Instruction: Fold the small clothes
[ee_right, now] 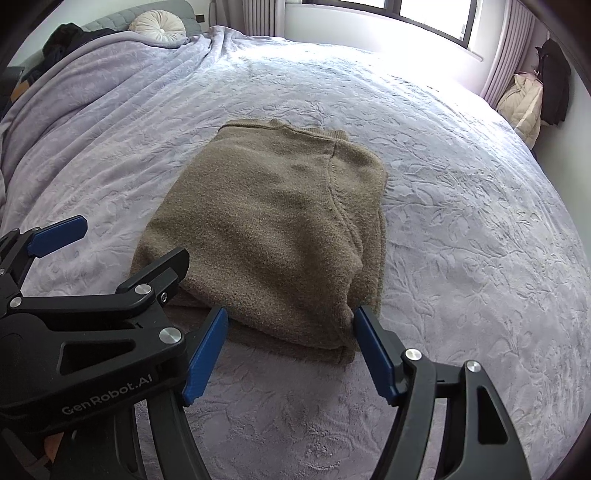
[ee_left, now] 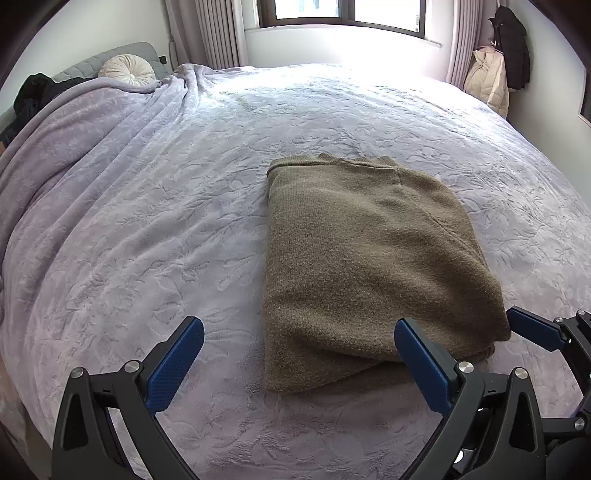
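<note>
- The left gripper (ee_left: 299, 330) hangs over the near edge of the bed, its blue pads spread wide with nothing pressed between them; the right-hand pad overlaps the near right corner of the sweater in the picture, and whether it touches the knit cannot be told.
- The right gripper (ee_right: 291, 319) sits just to the right of the left one, its jaws apart too, framing the sweater's near edge; the pads are not squeezing the cloth.
- The brown sweater (ee_left: 362, 258) lies folded into a thick rectangle on the lilac bedspread (ee_left: 147, 229), layers stacked at its near edge and the ribbed collar at its far end.
- The bedspread, embossed with a leaf pattern, covers the whole bed and bunches into long folds on the far left.
- At the far left, a round cream cushion (ee_left: 127, 70) leans on a grey headboard (ee_left: 110, 55), with dark clothing beside it.
- Beyond the bed are a window (ee_left: 343, 13) and curtains; at the far right, a cream coat (ee_left: 487, 79) and a black coat (ee_left: 511, 46) hang on the wall.
</note>
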{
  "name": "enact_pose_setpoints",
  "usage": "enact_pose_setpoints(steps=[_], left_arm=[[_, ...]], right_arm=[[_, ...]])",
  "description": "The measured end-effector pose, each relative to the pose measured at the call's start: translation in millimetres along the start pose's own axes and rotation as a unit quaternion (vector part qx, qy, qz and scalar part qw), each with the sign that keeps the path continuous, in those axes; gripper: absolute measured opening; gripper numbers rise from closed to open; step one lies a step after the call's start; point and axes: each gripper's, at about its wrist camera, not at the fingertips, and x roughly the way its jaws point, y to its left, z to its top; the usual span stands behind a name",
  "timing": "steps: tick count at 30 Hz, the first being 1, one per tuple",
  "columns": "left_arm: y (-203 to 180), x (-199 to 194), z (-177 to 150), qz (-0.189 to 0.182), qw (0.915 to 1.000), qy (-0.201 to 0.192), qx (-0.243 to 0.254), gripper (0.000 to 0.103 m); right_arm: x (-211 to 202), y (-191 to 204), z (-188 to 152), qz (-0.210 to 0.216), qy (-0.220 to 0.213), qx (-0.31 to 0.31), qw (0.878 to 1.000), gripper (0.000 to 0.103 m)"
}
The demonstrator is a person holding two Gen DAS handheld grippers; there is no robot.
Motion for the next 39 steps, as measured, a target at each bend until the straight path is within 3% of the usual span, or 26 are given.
enact_pose_setpoints(steps=[24, 39], left_arm=[[1.6, -4.1, -0.2, 0.001, 0.9999, 0.001, 0.012, 0.103], [4.6, -7.8, -2.1, -0.020, 0.9997, -0.001, 0.012, 0.103]], right_arm=[[-4.4, 1.9, -0.8, 0.002, -0.003, -0.003, 1.000, 0.074], [-9.6, 0.8, -2.5, 0.011, -0.008, -0.002, 1.000, 0.074]])
